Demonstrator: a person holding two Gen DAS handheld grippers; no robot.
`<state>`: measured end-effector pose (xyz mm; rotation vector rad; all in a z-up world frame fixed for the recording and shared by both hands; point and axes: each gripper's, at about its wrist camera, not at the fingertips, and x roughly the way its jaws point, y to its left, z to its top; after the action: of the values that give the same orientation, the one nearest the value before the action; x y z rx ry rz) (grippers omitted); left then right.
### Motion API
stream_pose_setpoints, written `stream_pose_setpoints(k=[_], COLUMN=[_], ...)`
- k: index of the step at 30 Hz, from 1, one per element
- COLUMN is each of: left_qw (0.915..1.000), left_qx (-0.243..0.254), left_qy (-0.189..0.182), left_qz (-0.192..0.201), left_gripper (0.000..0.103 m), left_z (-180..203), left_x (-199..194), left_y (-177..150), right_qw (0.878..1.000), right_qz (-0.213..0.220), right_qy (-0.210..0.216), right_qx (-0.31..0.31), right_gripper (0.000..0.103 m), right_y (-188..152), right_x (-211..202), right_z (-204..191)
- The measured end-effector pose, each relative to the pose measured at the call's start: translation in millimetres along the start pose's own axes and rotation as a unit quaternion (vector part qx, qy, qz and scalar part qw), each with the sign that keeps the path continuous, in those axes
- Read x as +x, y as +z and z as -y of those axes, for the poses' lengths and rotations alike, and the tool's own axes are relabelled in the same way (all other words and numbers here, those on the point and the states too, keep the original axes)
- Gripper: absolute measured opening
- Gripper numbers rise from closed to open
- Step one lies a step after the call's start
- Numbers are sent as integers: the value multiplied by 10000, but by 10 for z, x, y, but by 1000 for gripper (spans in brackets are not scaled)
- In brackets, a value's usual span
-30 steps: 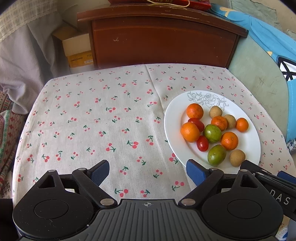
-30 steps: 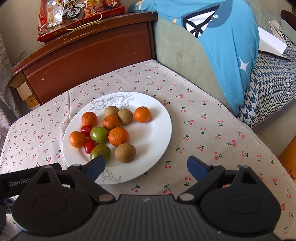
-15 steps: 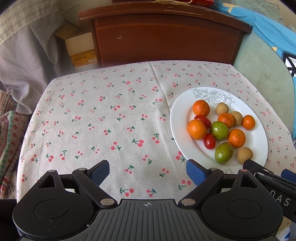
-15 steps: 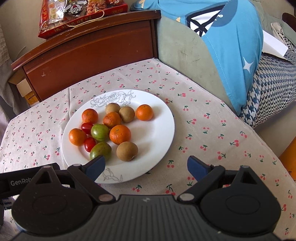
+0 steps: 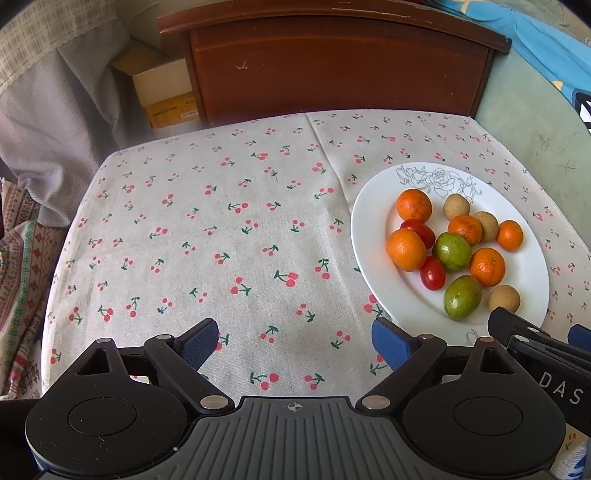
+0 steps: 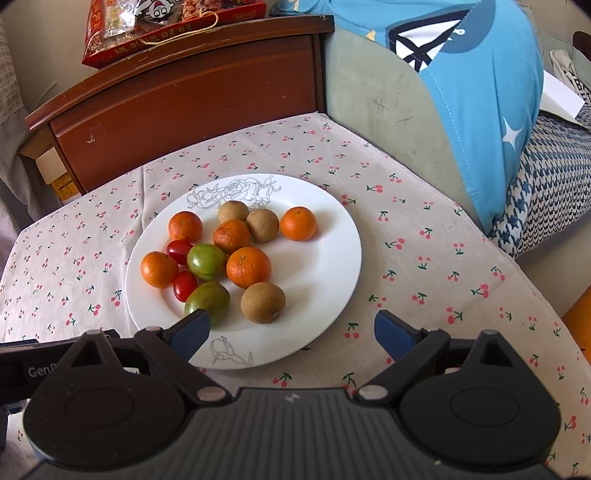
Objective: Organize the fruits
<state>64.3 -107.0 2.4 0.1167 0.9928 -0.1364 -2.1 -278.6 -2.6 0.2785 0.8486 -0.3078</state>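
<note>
A white plate (image 6: 332,266) with a rose drawing holds mixed fruit: several oranges (image 6: 248,266), two green fruits (image 6: 206,261), two red tomatoes (image 6: 184,285) and three brown round fruits (image 6: 263,302). The plate also shows at the right of the left wrist view (image 5: 373,236). My right gripper (image 6: 291,332) is open and empty, just above the plate's near rim. My left gripper (image 5: 295,343) is open and empty over the cherry-print tablecloth (image 5: 221,229), left of the plate. The right gripper's body (image 5: 535,343) shows at the left view's lower right.
A dark wooden cabinet (image 5: 332,70) stands behind the table, with a red snack bag (image 6: 166,29) on top. A cardboard box (image 5: 162,92) sits at its left. A blue garment (image 6: 480,92) and a checked cushion (image 6: 546,177) lie right of the table.
Both grippers have edged forward and tilted down a little; the plate sits slightly lower and nearer in both views. The fruit has not moved and both jaws stay open.
</note>
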Motion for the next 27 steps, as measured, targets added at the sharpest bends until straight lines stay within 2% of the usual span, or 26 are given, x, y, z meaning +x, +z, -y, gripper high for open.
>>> stream_pose_setpoints(k=[27], left_qw=[9997], left_qx=[-15], left_qy=[117], left_qz=[-200], left_gripper=[92], left_z=[-49], left_x=[84], left_y=[-28], right_qw=[9995], right_qz=[-40], right_qy=[7], right_qx=[-309], right_gripper=[96], right_y=[-21], right_x=[56], right_z=[-91])
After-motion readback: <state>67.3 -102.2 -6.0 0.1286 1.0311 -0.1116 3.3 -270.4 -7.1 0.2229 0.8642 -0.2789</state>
